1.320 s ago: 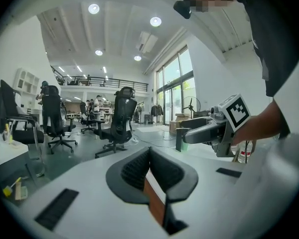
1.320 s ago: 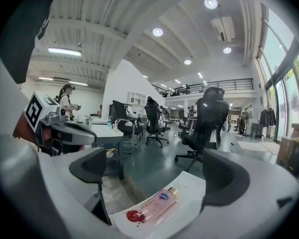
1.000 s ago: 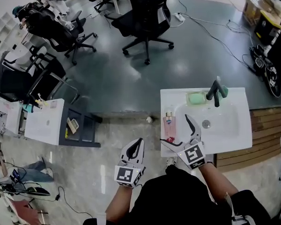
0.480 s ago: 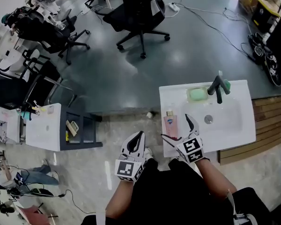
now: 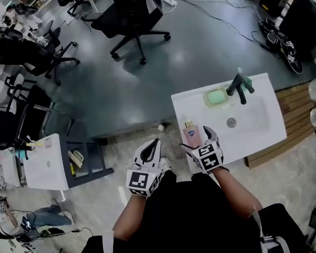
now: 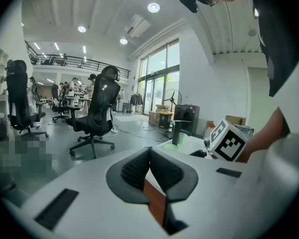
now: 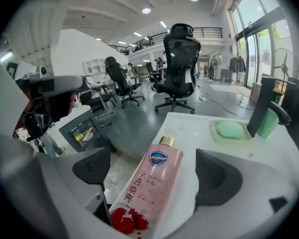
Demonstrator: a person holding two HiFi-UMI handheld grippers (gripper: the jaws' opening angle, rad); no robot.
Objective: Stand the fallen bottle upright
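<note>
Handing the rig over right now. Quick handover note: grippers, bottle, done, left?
Left gripper: shut, empty, beside the sink counter, over the floor.
Right gripper: open, jaws have just been closing a little, one each side of the pink bottle, pads not pressing on it yet.
Bottle: lying on its side at the counter's left edge, gold cap pointing away from the person.
Done: right gripper lined up around the bottle.
Left: close on it, tip it upright, release.
</note>
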